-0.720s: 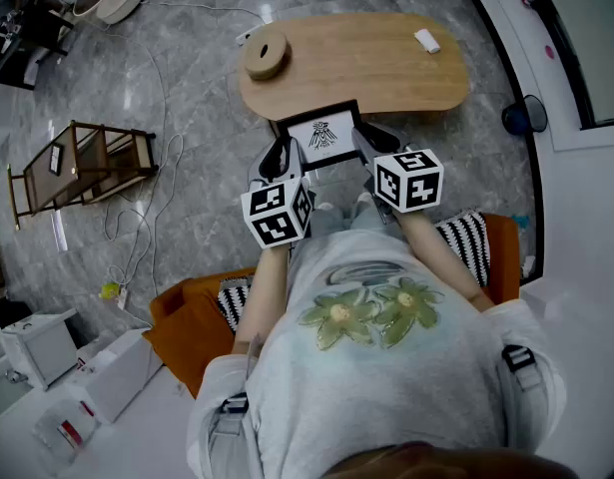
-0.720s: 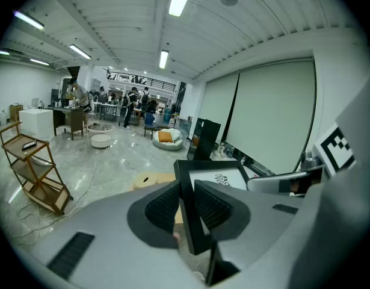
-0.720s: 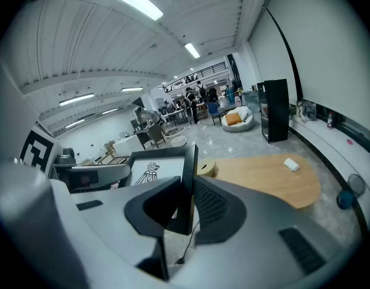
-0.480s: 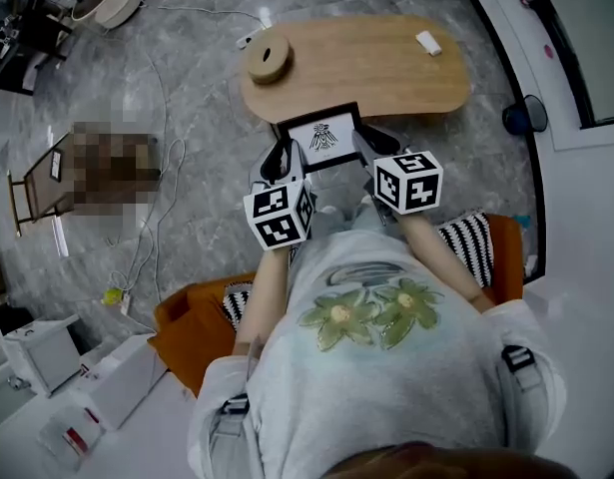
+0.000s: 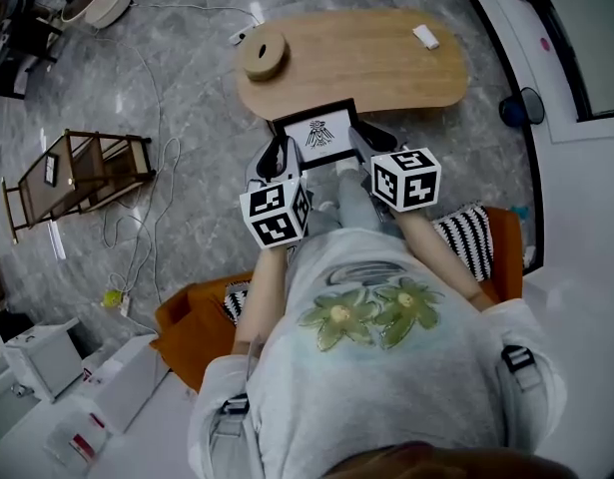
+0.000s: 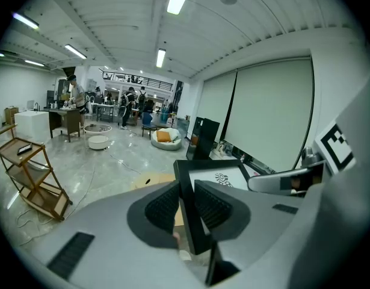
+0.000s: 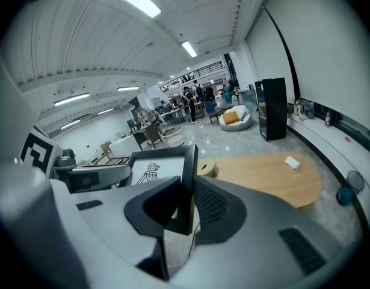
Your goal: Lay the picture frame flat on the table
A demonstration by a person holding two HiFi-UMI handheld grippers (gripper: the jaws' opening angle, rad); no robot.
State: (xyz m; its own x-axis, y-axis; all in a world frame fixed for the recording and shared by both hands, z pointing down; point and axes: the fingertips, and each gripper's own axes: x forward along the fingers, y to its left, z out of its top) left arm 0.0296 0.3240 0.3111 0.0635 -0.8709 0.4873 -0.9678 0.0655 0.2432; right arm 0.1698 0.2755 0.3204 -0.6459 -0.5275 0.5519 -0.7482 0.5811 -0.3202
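My fingers on the left gripper are pinching the left rail of the picture frame, with a pad pressed on each face of the black edge. The right gripper has its fingers clamped on the opposite rail in the same way. So I carry the frame between both tools, its printed face tipped up toward me, neither upright nor flat.

From the head view it hangs at the near edge of the counter, toward the left end, just on my side of the round wooden piece. I cannot tell whether its far rail touches the wood.

As I judge it, the pickup is done and the laying down is not. I have yet to bring the frame out over the bare wood, lower it level until its back rests, then let go on both sides.
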